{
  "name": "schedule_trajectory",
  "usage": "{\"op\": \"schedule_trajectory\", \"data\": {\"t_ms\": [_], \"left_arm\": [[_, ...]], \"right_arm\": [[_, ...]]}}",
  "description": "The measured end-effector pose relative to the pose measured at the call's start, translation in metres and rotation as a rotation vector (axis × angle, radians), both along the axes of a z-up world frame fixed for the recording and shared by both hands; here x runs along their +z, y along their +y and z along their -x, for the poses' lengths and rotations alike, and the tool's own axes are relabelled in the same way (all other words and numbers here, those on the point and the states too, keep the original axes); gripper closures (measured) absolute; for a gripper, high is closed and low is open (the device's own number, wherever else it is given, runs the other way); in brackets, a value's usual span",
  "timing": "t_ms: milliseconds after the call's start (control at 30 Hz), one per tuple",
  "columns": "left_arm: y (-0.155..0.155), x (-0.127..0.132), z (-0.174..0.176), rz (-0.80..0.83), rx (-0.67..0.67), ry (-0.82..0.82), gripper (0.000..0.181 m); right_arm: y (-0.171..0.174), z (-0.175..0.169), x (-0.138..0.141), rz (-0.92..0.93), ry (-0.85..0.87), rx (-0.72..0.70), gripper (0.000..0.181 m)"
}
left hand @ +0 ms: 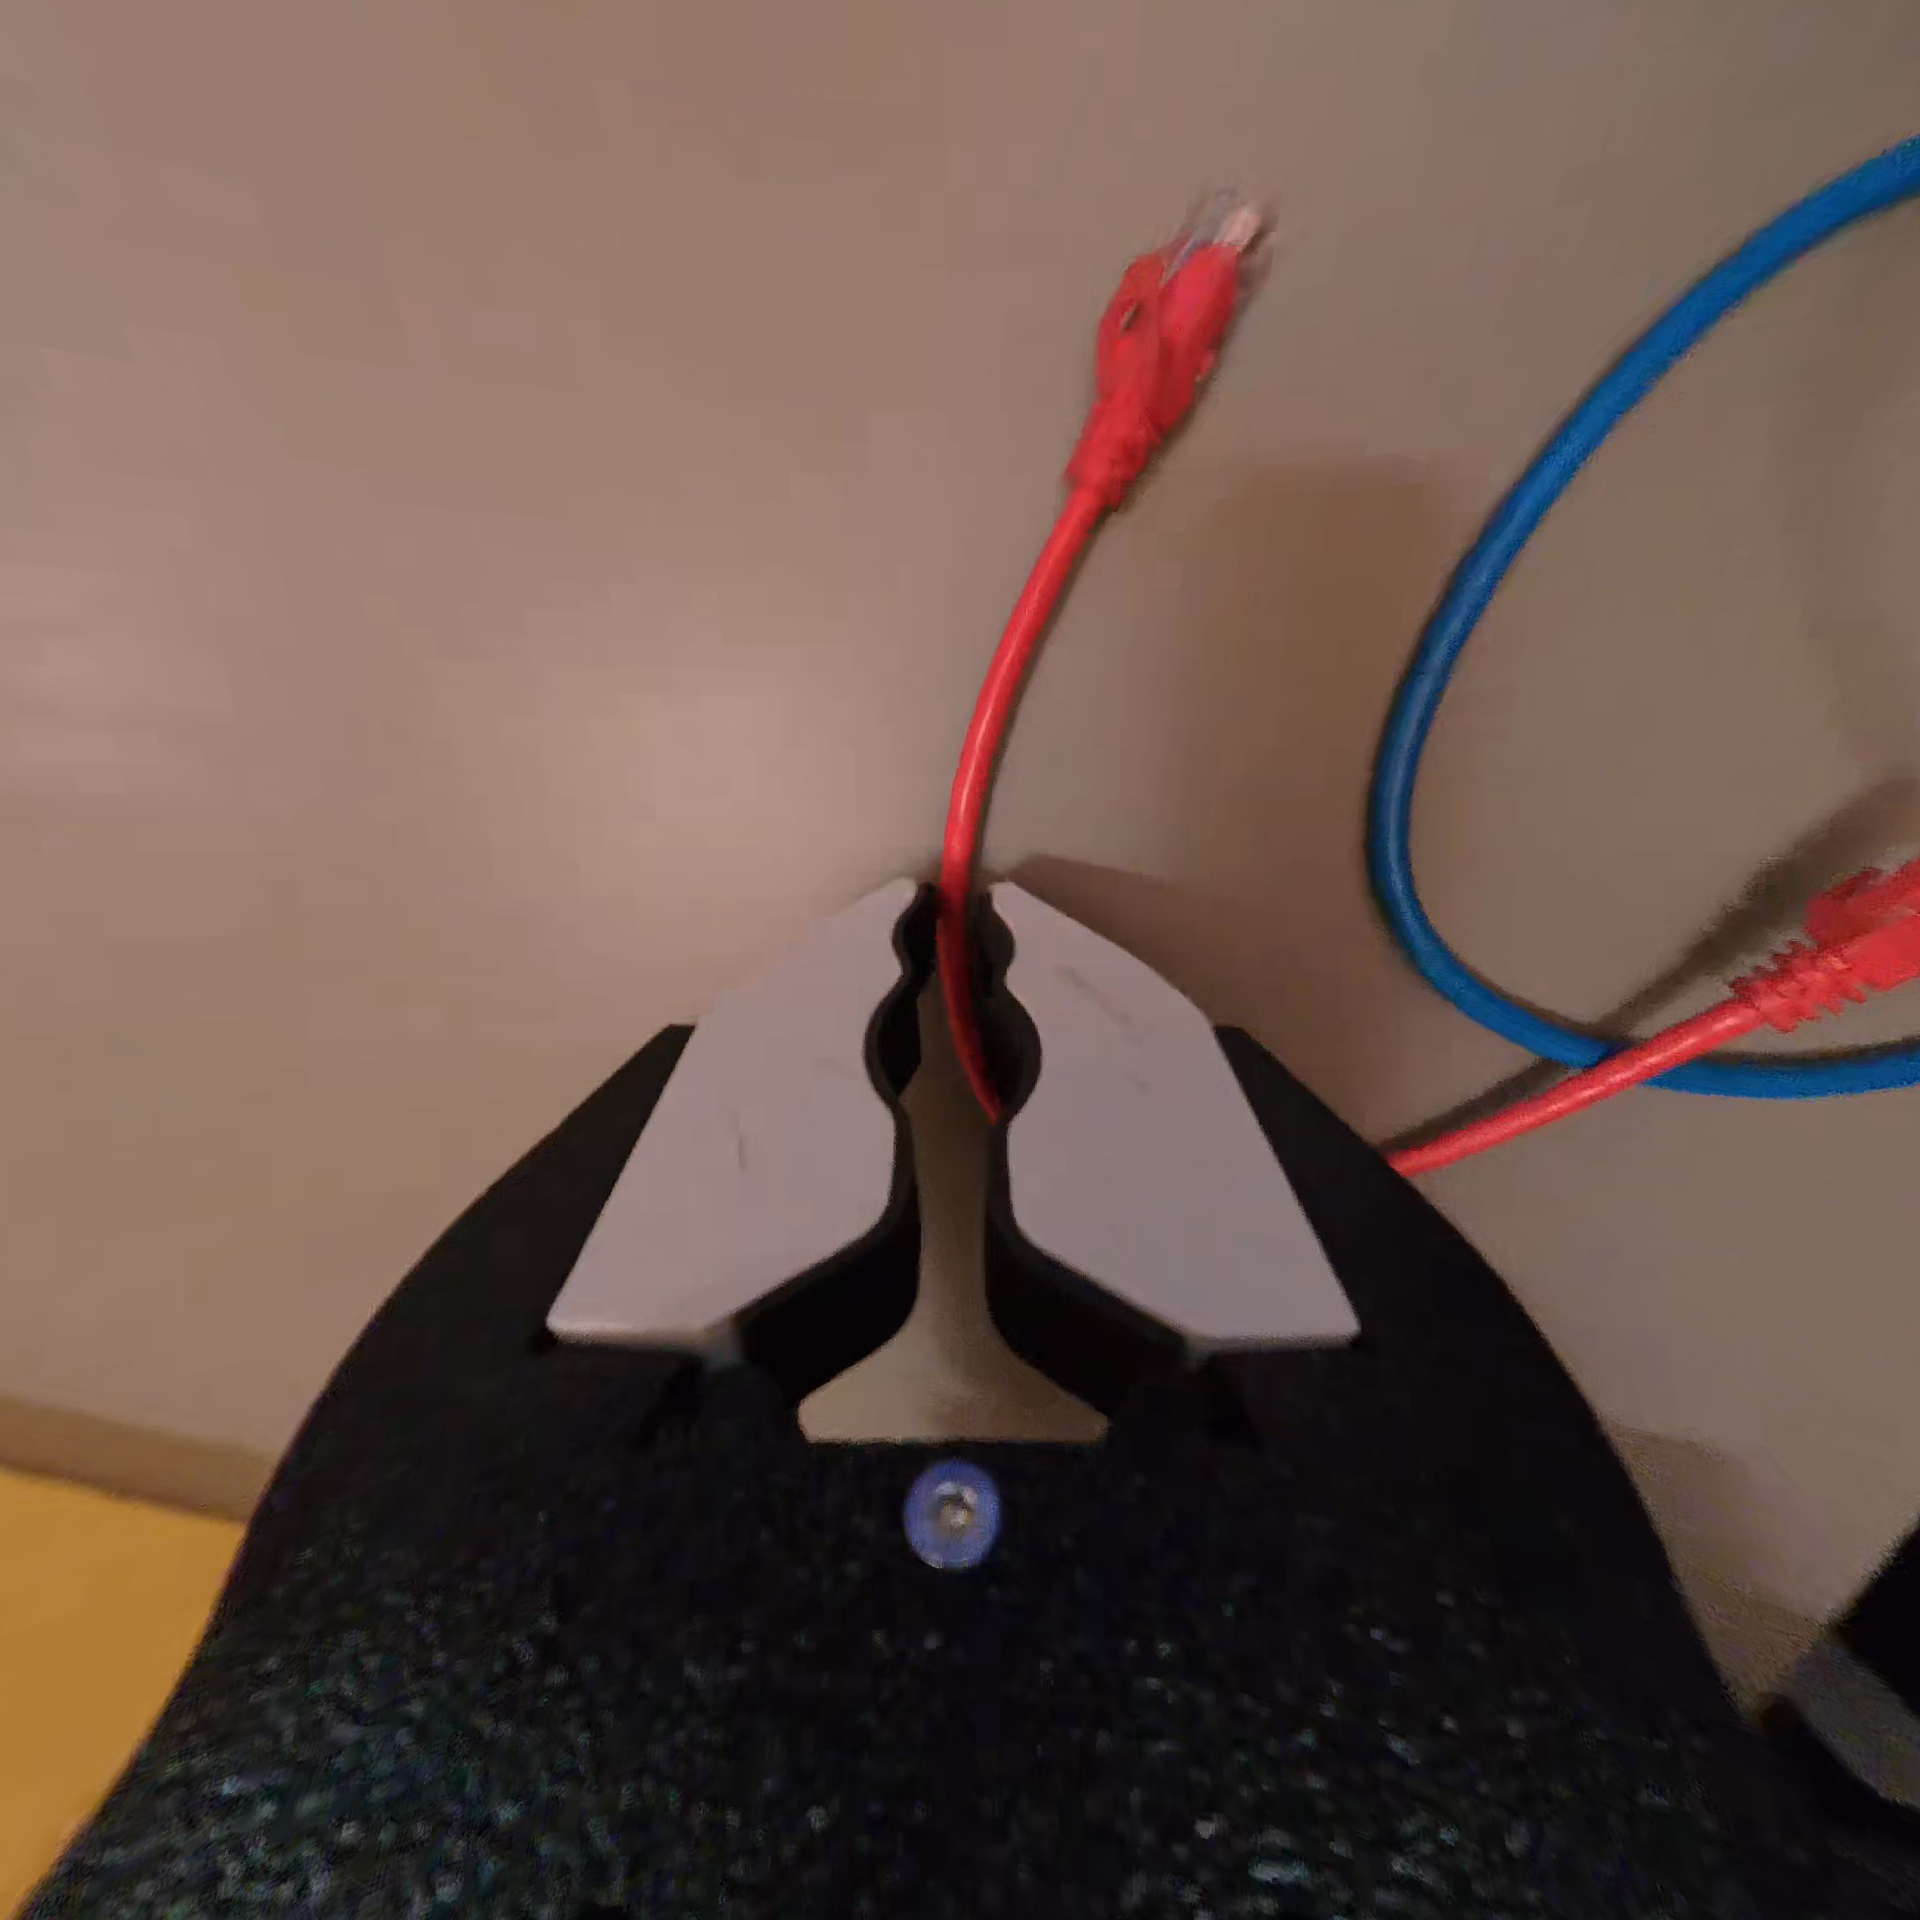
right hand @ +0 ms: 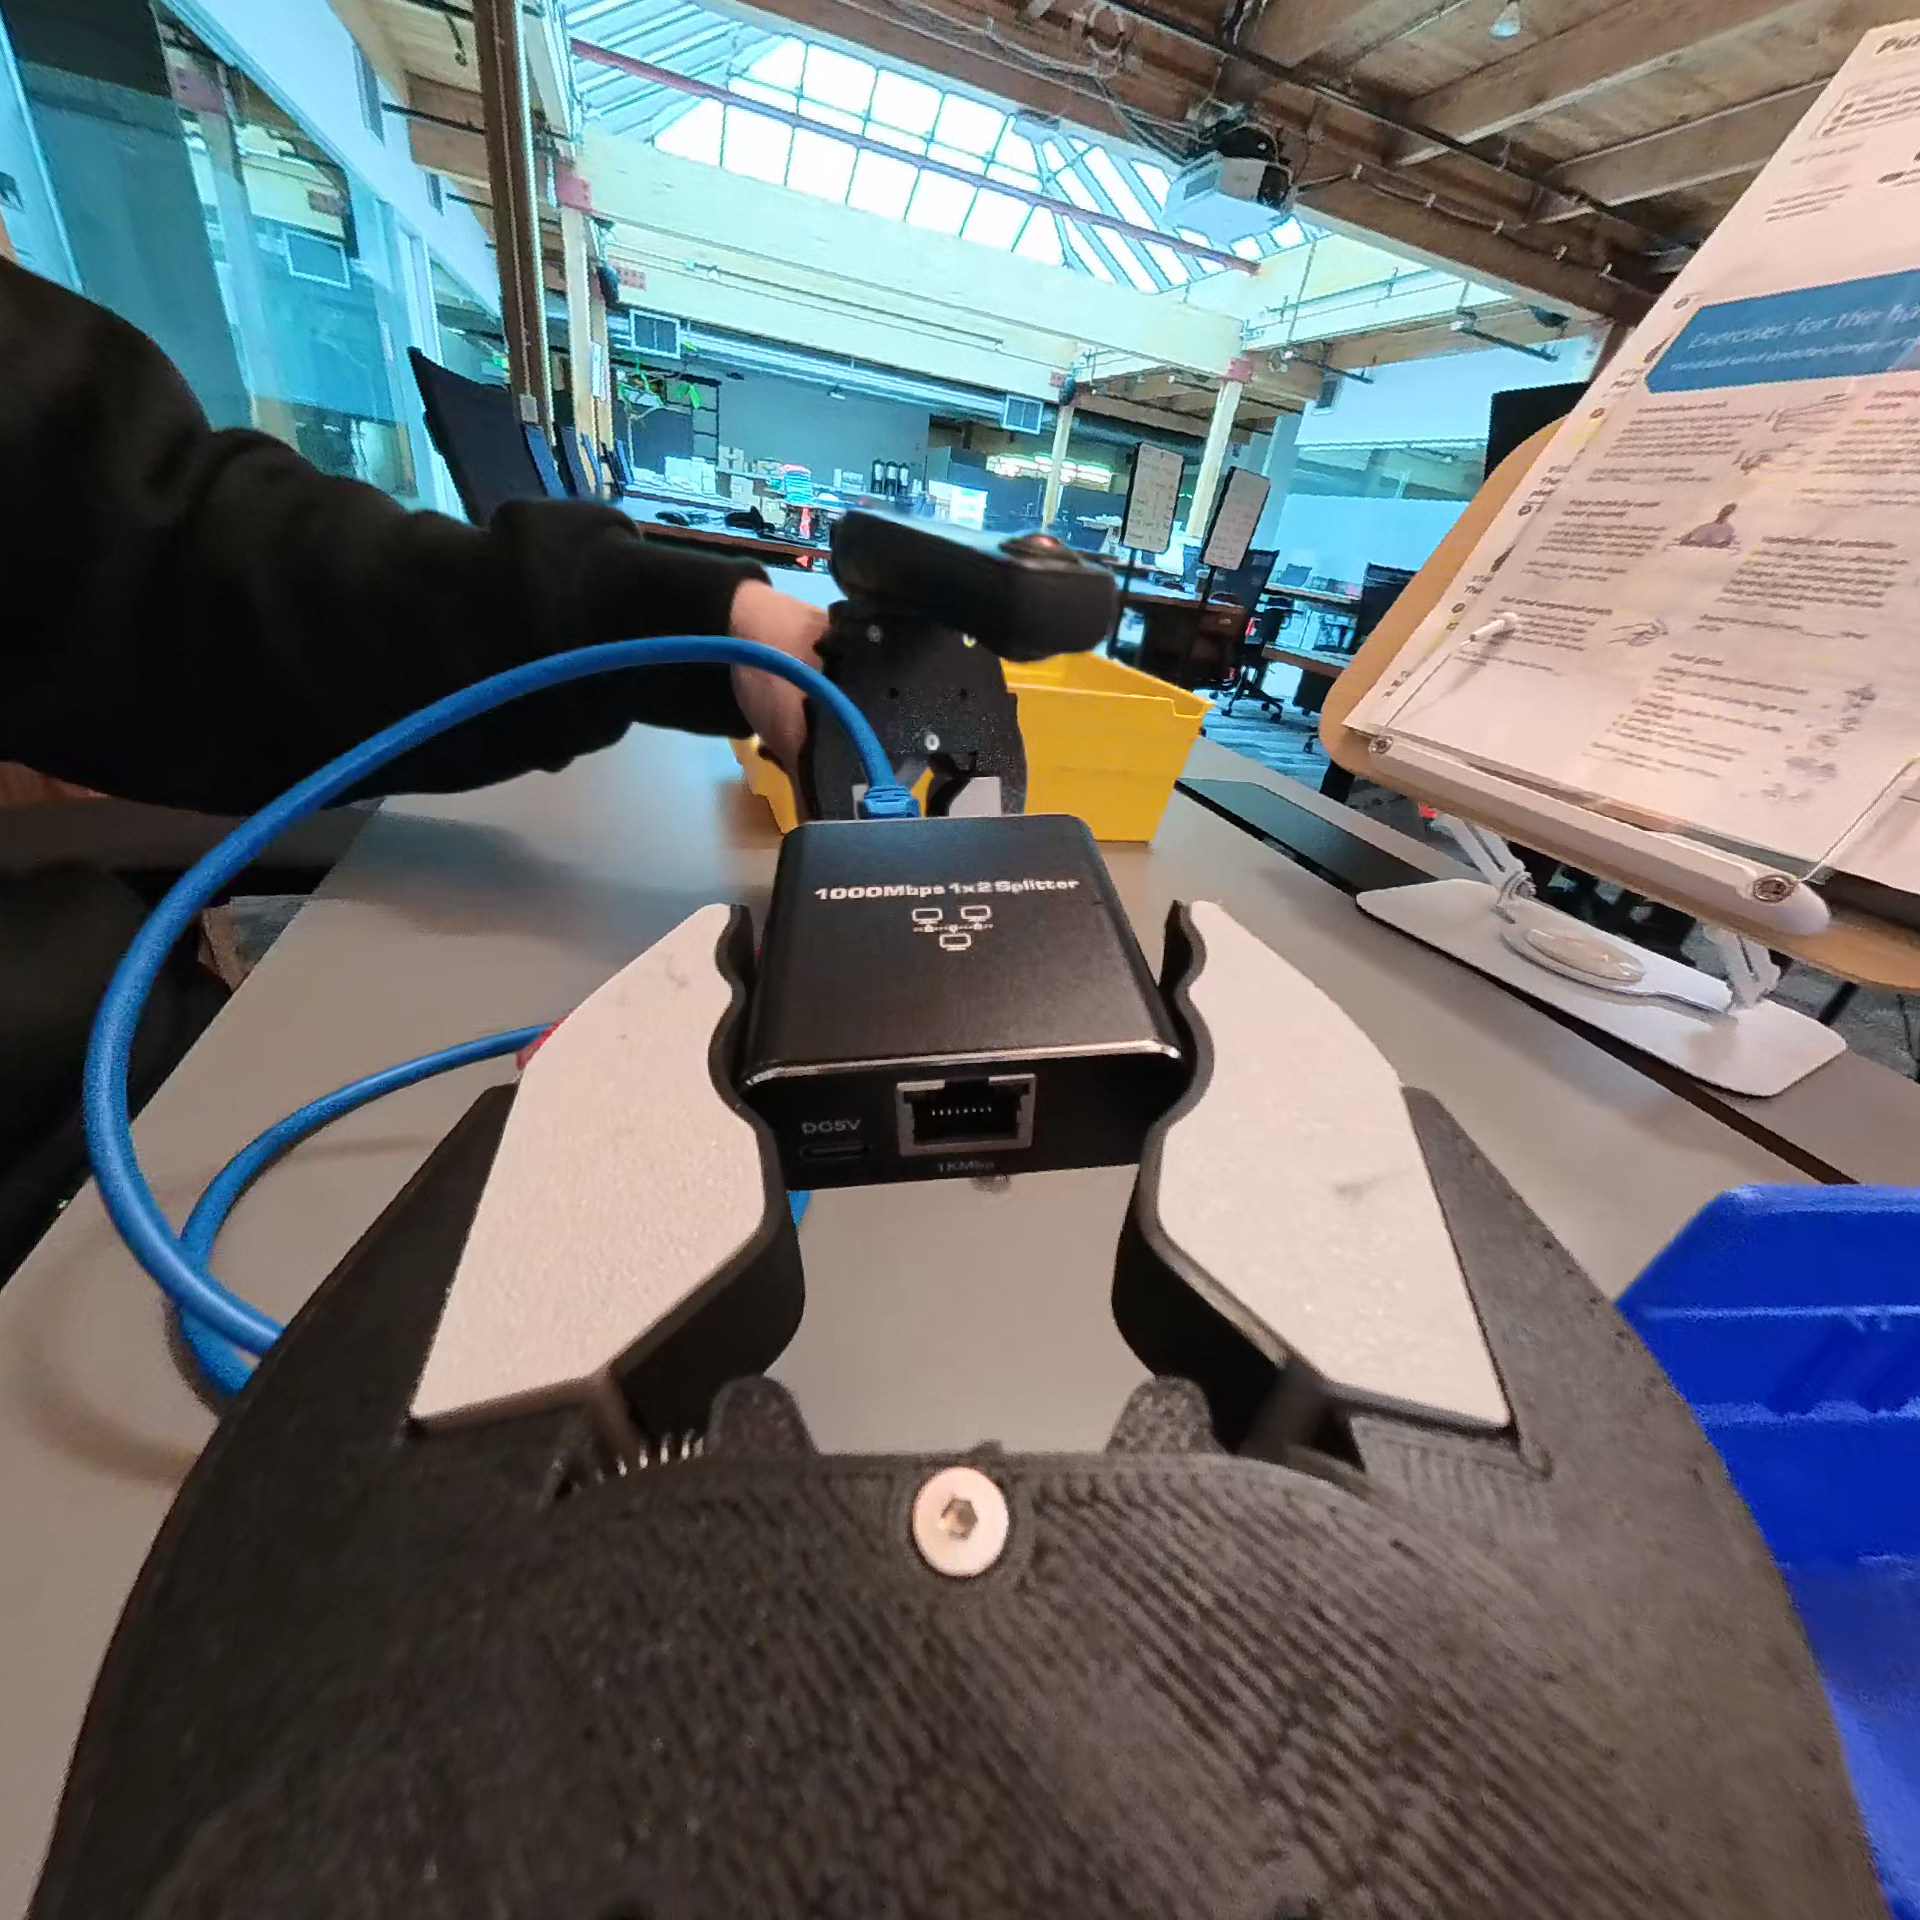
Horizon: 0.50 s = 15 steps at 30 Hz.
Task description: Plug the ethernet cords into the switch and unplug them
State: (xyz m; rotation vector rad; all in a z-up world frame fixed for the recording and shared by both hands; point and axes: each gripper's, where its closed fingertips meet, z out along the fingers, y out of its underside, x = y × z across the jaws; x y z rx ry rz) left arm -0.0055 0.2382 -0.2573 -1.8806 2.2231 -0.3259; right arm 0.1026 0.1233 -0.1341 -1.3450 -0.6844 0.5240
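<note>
My left gripper is shut on a red ethernet cord; the cord rises from the fingertips and its free plug hangs in the air over the table. The cord's other red plug lies at the right, crossing a blue cord. My right gripper is shut on the black switch box, which rests on the grey table. A blue cord is plugged into the box's far side by its plug. The near port is empty. The left gripper shows beyond the box.
A yellow bin stands behind the switch. A blue bin sits at the near right. A tilted document stand with printed sheets stands on the right. A person's dark sleeve reaches in from the left.
</note>
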Motion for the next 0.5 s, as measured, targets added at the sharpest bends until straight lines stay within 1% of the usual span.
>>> {"op": "schedule_trajectory", "data": {"t_ms": [33, 67, 100, 167, 300, 433, 500], "left_arm": [[-0.004, 0.003, -0.009, 0.007, -0.056, -0.067, 0.167], [-0.009, 0.008, -0.019, 0.015, -0.112, -0.149, 0.158], [-0.016, 0.012, -0.029, 0.035, -0.167, -0.226, 0.154], [-0.029, 0.016, -0.042, 0.089, -0.247, -0.324, 0.154], [-0.033, 0.004, -0.055, 0.232, -0.225, -0.295, 0.15], [-0.043, 0.006, -0.063, 0.467, -0.174, -0.273, 0.156], [-0.043, 0.005, -0.064, 0.493, -0.169, -0.261, 0.163]], "right_arm": [[0.0, -0.001, 0.001, -0.001, 0.004, 0.003, 0.107], [0.0, -0.001, 0.002, -0.005, 0.007, 0.005, 0.107], [0.0, -0.001, 0.003, -0.007, 0.005, 0.007, 0.107], [0.001, 0.002, 0.001, 0.001, -0.006, 0.018, 0.107], [0.003, 0.004, -0.003, 0.013, -0.025, 0.02, 0.107], [0.003, 0.003, -0.001, 0.009, -0.012, 0.018, 0.107], [0.003, 0.003, -0.001, 0.009, -0.018, 0.015, 0.107]]}}
